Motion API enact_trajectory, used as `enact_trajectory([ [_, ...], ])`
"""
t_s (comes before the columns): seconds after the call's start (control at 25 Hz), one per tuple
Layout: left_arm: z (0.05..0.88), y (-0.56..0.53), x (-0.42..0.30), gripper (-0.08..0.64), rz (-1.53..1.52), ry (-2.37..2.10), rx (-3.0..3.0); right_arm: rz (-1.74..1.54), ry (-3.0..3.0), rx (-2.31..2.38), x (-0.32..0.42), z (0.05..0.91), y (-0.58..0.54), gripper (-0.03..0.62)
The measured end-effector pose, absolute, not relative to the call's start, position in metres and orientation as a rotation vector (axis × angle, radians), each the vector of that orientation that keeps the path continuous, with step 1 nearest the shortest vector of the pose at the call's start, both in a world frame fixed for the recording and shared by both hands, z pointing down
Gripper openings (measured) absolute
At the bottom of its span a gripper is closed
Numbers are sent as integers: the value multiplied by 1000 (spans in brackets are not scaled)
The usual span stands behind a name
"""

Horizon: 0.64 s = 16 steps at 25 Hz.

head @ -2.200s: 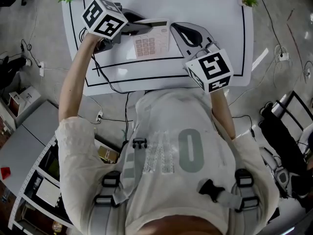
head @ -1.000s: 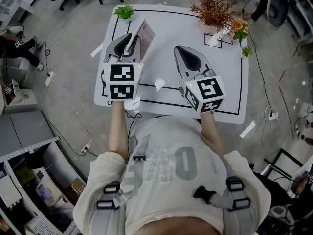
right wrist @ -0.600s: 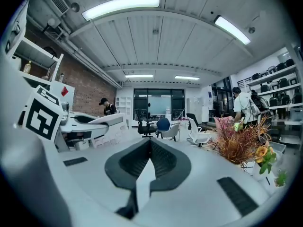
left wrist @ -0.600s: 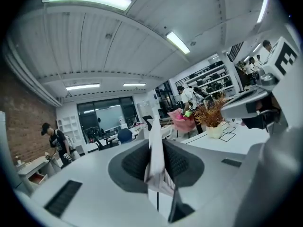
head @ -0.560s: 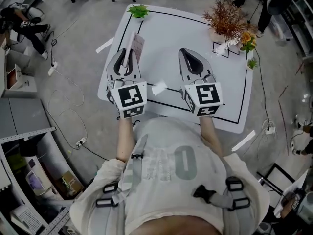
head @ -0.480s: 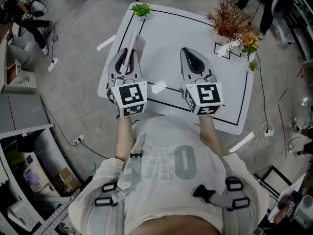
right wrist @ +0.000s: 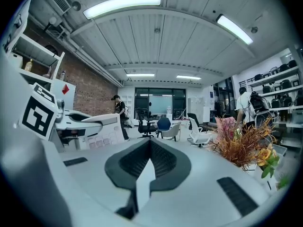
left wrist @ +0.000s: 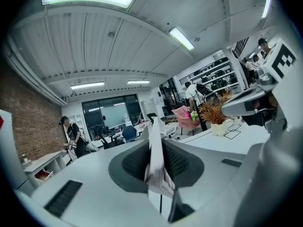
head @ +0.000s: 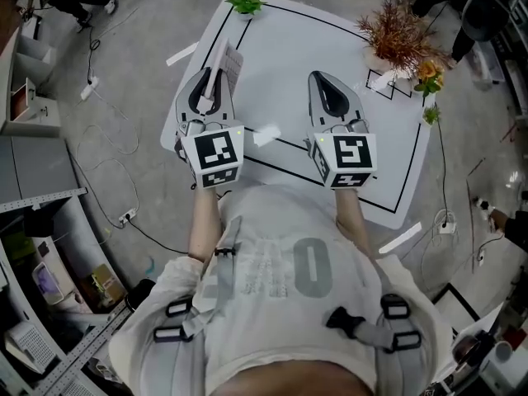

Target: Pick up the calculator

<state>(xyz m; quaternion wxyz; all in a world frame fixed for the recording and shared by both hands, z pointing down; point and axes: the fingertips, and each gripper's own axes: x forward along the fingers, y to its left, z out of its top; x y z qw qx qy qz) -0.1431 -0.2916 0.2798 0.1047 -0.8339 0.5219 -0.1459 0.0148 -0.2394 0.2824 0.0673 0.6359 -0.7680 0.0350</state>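
The calculator (head: 227,63), pale with pinkish keys, is held on edge above the white table (head: 280,48). My left gripper (head: 214,74) is shut on it. In the left gripper view the calculator (left wrist: 155,171) shows as a thin upright slab pinched between the jaws of the left gripper (left wrist: 153,129). My right gripper (head: 327,79) hovers level over the table's middle, shut, with nothing in it. In the right gripper view the jaws of the right gripper (right wrist: 150,144) meet, and the left gripper with the calculator (right wrist: 99,137) appears at the left.
A small green plant (head: 245,2) stands at the table's far left corner. A dried brown bush (head: 402,30) and flowers (head: 427,71) stand at the far right. A white scrap (head: 266,134) lies between the grippers. Cables run over the floor (head: 115,139), and people and chairs are beyond the table.
The calculator lay flat on the table at first; it now hangs on edge in my left gripper, which has swung to point alongside the right. The right gripper has barely moved.
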Motion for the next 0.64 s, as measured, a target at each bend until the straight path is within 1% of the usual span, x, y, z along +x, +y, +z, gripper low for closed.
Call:
enact_trajectory([
  [0.2, 266, -292, -138, 83, -336, 1550, -2428, 101, -2295, 1949, 28, 282, -237, 7],
  [0.64, 258, -284, -124, 80, -299, 1509, -2408, 91, -2281, 1989, 44, 281, -227, 6],
])
